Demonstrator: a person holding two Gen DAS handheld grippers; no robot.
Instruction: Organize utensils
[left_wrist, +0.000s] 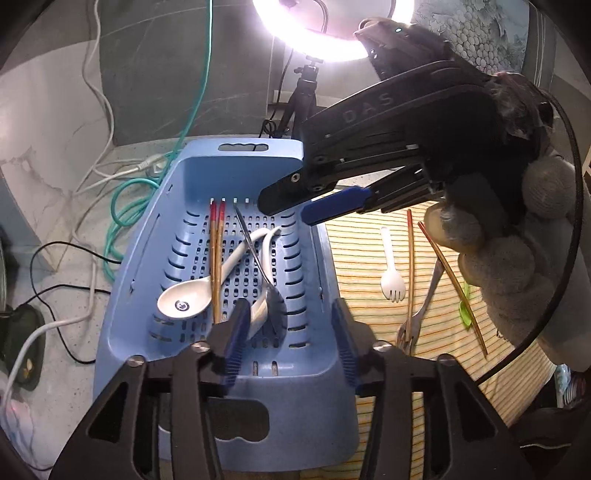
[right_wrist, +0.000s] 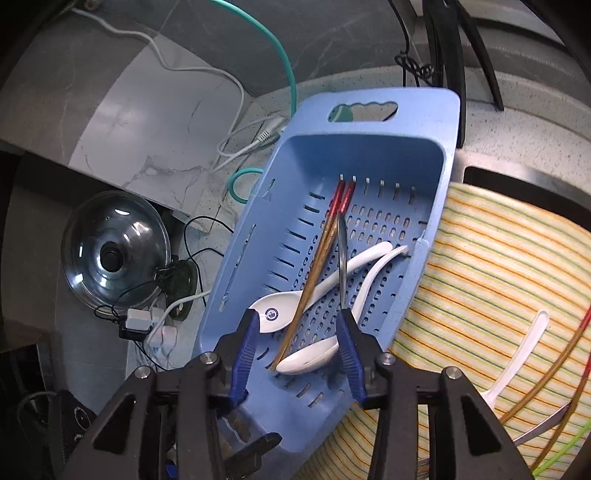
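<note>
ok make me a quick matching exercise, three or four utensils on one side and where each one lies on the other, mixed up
Things:
1. red-tipped chopsticks
2. white plastic spork
3. metal fork
4. green spoon

Places:
A. on the striped mat, at the far right, partly hidden by the gloved hand
B. in the blue basket, lying across a white ceramic spoon
C. on the striped mat, nearest the basket
D. on the striped mat, tines at the near edge

Pairs: 1-B, 2-C, 3-D, 4-A
</note>
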